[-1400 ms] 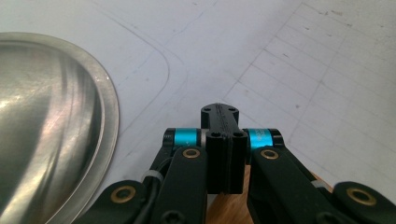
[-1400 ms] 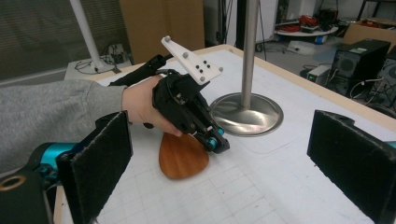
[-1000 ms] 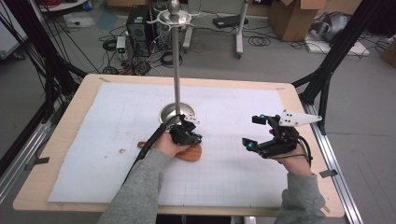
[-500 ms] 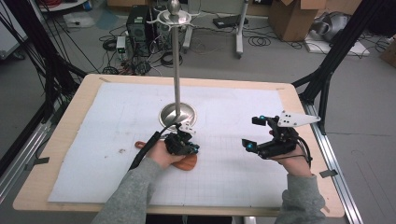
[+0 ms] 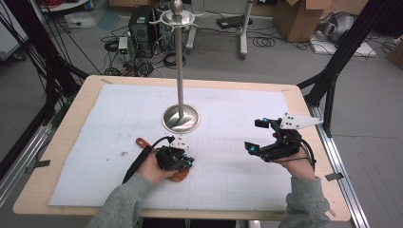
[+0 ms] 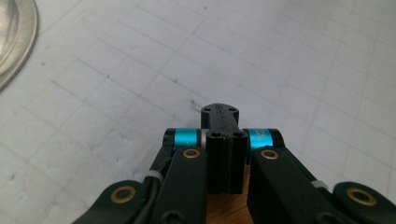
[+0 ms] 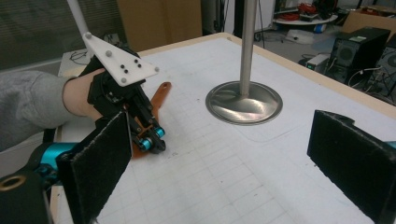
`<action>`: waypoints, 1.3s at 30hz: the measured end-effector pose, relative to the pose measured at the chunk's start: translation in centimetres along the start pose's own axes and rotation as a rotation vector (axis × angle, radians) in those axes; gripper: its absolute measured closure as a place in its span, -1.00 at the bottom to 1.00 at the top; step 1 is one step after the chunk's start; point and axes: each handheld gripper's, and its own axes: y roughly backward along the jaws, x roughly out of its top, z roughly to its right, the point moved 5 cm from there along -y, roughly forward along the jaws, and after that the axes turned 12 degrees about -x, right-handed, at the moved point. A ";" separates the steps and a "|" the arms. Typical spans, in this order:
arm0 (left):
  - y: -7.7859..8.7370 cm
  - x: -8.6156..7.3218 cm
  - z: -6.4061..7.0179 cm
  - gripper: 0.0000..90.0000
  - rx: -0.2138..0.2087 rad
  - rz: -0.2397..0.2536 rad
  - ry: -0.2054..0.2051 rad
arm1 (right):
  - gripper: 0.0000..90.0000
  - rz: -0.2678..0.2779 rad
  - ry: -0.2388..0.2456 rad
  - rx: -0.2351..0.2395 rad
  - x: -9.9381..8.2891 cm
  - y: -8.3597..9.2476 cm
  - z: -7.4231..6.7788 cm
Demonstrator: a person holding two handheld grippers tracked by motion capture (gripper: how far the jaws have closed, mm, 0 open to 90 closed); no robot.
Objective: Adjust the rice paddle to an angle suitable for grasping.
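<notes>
One wooden table (image 5: 85,102) is carrying everything, and one white gridded mat (image 5: 237,175) is covering most of its top. One tall metal stand (image 5: 180,85) is rising from the far middle of the mat, its single pole planted in one round, shiny base (image 7: 244,103).

Two grippers are working over the near half, one in each of the person's hands. The right gripper (image 5: 259,137) is hovering above the mat on the right side, well apart from the stand, its two padded jaws gaping wide with nothing between them.

The left gripper (image 5: 185,161) is lying low over the mat in front of the stand's base, its two jaws pressed together. One flat orange tool (image 7: 159,100) is sitting under it: one end is sticking out behind the hand toward the stand, the other is peeking out beneath the gripper's body. In the left gripper view the jaws are meeting with an orange-brown strip just below them, so they are probably pinching that tool, though the contact itself is hidden.
</notes>
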 end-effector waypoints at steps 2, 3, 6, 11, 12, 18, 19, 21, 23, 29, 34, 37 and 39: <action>0.4 -0.5 0.3 0.98 -0.002 0.009 0.003 | -0.88 -0.004 -0.002 0.002 0.0 -0.1 -0.1; 0.6 -0.7 0.4 0.98 -0.001 0.007 -0.001 | -0.88 -0.002 -0.001 0.001 0.0 -0.1 -0.1; 1.2 -1.4 0.8 0.98 0.005 0.010 -0.007 | -0.88 -0.005 0.002 0.002 0.0 -0.2 -0.1; 2.4 -2.9 1.3 0.98 0.000 0.037 0.003 | -0.88 -0.009 -0.003 0.000 -0.1 -0.2 -0.1; 2.7 -3.2 1.4 0.98 0.003 0.039 0.005 | -0.88 -0.008 0.002 -0.001 -0.1 -0.2 0.0; 4.3 -4.7 1.9 0.98 0.017 0.028 0.016 | -0.88 -0.011 0.010 0.005 -0.1 -0.5 -0.1; 4.5 -4.9 1.9 0.98 0.017 0.027 0.014 | -0.88 -0.015 0.006 0.006 -0.1 -0.5 -0.2; 5.0 -5.4 2.1 0.98 0.021 0.023 0.013 | -0.88 -0.018 0.003 0.005 -0.1 -0.5 -0.2; 5.5 -5.8 2.1 0.98 0.035 0.017 0.020 | -0.88 -0.015 0.000 0.011 0.0 -0.5 -0.2; 6.5 -6.8 2.5 0.98 0.033 0.025 0.027 | -0.88 -0.006 -0.002 0.010 0.1 -0.4 -0.1; 8.7 -6.3 1.6 0.98 0.082 0.102 0.017 | -0.88 -0.003 0.001 0.010 0.1 -0.4 -0.1; 10.8 -6.5 -0.1 0.98 0.159 0.135 0.036 | -0.88 -0.005 -0.003 0.009 0.1 -0.4 -0.1; 11.8 -7.1 -1.3 0.98 0.199 0.145 0.054 | -0.88 -0.007 -0.003 0.007 0.1 -0.4 -0.1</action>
